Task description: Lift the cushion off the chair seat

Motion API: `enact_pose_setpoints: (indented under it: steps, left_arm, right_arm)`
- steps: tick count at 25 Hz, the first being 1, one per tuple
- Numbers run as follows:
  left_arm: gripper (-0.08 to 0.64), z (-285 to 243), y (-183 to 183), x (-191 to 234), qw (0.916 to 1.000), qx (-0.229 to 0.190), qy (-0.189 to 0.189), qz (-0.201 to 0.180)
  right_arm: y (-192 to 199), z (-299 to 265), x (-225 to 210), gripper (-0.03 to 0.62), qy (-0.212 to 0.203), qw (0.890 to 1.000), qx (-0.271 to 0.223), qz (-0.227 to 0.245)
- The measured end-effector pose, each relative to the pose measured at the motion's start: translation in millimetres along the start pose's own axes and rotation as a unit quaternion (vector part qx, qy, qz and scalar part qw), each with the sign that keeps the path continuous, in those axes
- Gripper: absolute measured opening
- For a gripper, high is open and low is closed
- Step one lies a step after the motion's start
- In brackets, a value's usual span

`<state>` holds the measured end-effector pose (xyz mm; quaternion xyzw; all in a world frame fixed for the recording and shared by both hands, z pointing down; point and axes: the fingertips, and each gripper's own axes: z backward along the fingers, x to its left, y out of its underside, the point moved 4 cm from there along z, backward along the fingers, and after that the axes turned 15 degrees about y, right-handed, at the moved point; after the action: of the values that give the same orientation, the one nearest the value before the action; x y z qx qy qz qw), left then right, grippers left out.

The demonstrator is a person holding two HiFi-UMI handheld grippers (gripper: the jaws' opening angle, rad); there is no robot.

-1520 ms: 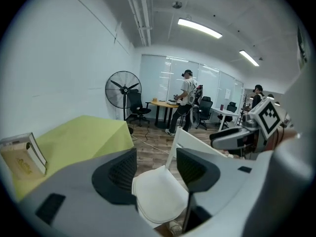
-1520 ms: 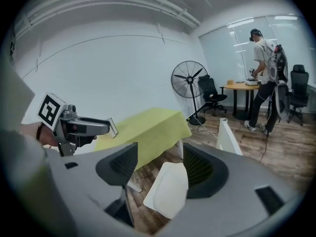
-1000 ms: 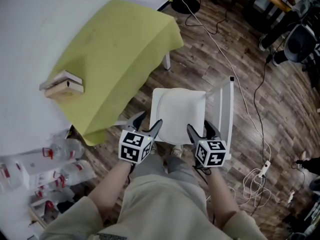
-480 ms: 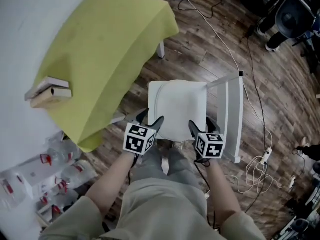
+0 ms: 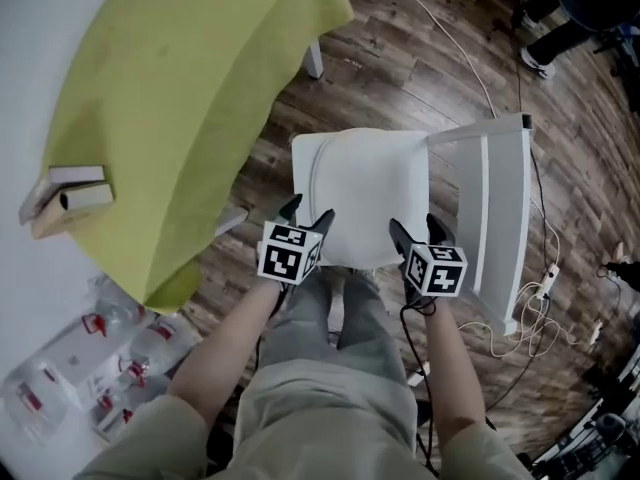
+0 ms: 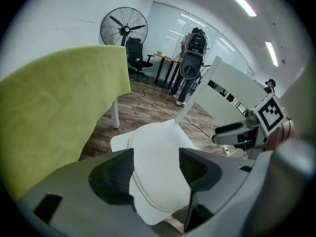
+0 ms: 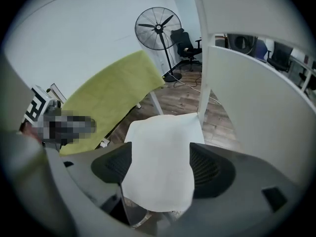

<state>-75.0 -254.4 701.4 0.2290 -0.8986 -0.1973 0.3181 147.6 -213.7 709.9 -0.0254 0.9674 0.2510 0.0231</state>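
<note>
A white cushion (image 5: 368, 193) lies flat on the seat of a white chair (image 5: 498, 228), whose slatted back stands at the right in the head view. My left gripper (image 5: 305, 216) hovers over the cushion's near left corner, jaws opening, nothing between them. My right gripper (image 5: 414, 229) hangs over the near right corner, jaws also opening and empty. In the left gripper view the cushion (image 6: 158, 169) shows between the two dark pads (image 6: 112, 176). The right gripper view frames the cushion (image 7: 160, 157) the same way, with the chair back (image 7: 247, 98) at right.
A table under a yellow-green cloth (image 5: 170, 98) stands left of the chair, with a wooden block (image 5: 65, 203) on it. Plastic bottles (image 5: 100, 368) lie on the floor at lower left. Cables and a power strip (image 5: 545, 288) trail right of the chair. A standing fan (image 6: 123, 28) is far back.
Both grippers have dropped closer to the cushion's near edge, and their jaws have spread a little. The head view has shifted so the chair sits larger and more central.
</note>
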Motion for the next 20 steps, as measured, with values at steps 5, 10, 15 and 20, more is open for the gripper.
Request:
enact_pose_setpoints:
  steps: [5, 10, 15, 20]
  left_arm:
    - [0.279, -32, 27, 37, 0.9991, 0.02, -0.002, 0.038]
    - [0.284, -56, 54, 61, 0.9975, 0.035, 0.0, 0.061]
    - [0.308, -81, 76, 76, 0.9946, 0.035, 0.019, 0.095]
    - [0.309, -101, 95, 86, 0.9917, 0.041, 0.016, 0.121]
  right_arm:
    - [8, -39, -3, 0.371, 0.016, 1.0, 0.01, 0.024]
    - [27, -75, -2, 0.382, 0.024, 0.999, 0.021, 0.043]
    - [51, -108, -4, 0.398, 0.026, 0.999, 0.037, 0.026]
    - [69, -129, -13, 0.453, 0.038, 0.998, 0.039, 0.02]
